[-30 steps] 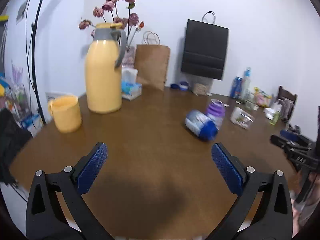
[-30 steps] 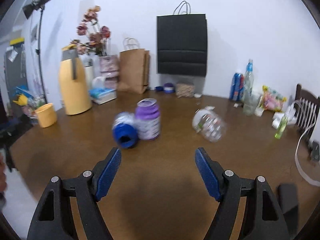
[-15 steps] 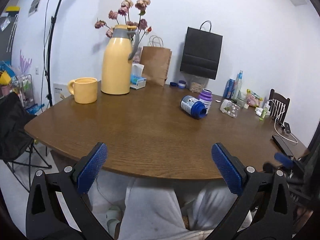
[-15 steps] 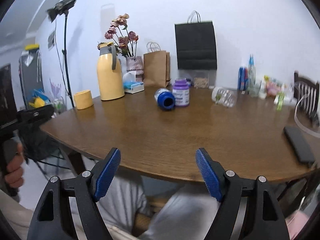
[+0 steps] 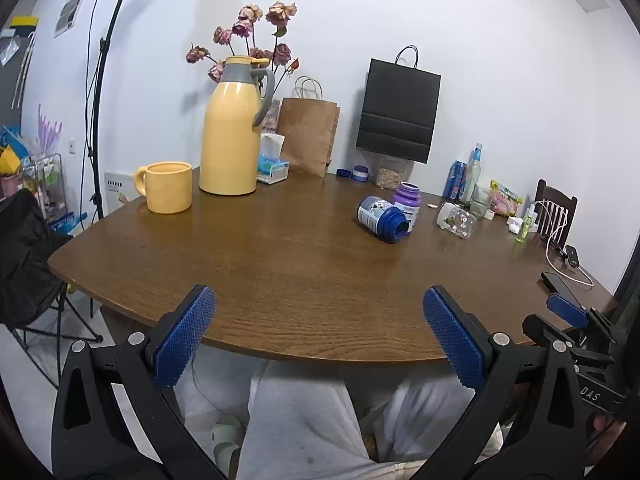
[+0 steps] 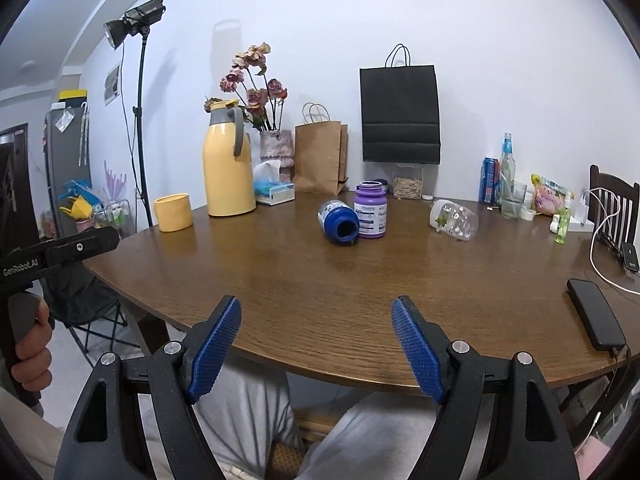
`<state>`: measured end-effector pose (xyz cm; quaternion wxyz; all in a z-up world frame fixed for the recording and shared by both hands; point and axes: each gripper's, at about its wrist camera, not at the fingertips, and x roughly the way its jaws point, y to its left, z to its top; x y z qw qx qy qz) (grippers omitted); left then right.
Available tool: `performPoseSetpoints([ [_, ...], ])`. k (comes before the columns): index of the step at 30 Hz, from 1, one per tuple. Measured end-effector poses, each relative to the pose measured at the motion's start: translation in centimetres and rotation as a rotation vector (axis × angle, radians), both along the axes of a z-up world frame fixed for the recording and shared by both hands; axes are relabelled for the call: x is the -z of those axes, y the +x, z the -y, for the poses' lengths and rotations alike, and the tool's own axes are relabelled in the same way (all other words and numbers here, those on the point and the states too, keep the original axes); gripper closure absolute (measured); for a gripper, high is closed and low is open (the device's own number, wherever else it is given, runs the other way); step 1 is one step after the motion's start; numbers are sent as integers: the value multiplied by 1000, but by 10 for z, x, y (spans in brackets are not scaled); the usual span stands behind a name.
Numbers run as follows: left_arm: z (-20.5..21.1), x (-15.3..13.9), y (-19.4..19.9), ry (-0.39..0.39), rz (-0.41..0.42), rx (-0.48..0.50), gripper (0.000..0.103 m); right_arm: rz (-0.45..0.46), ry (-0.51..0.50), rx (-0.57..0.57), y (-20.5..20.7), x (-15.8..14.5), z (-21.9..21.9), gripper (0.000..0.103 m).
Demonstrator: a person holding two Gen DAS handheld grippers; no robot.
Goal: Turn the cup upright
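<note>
On the brown table (image 5: 280, 276) a blue jar-like cup (image 5: 382, 219) (image 6: 339, 223) lies on its side, its open mouth towards me. A clear patterned cup (image 5: 456, 220) (image 6: 454, 219) also lies on its side further right. A yellow mug (image 5: 164, 187) (image 6: 173, 213) stands upright at the left. My left gripper (image 5: 316, 294) and right gripper (image 6: 317, 304) are both open and hold nothing. They hover at the table's near edge, well short of the cups.
A purple bottle (image 6: 371, 210) stands touching the blue cup. A tall yellow jug (image 5: 230, 132), paper bags and bottles line the back. A phone (image 6: 596, 314) on a cable lies near the right edge. A person's legs show below the table edge.
Both grippers have drawn back from over the table to its near edge, so the cups look farther away. Their jaws stay open. Nothing on the table has moved.
</note>
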<state>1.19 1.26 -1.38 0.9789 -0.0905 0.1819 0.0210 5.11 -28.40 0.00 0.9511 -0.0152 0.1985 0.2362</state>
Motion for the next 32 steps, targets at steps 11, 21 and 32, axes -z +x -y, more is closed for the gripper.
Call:
performPoseSetpoints([
  [11, 3, -4, -2, 25, 17, 3, 0, -1, 6, 12, 2, 0, 4, 21],
  [21, 5, -6, -3, 48, 26, 10, 0, -8, 13, 17, 3, 1, 8, 21],
  [32, 9, -3, -3, 77, 19, 25, 0, -19, 20, 14, 3, 5, 9, 21],
])
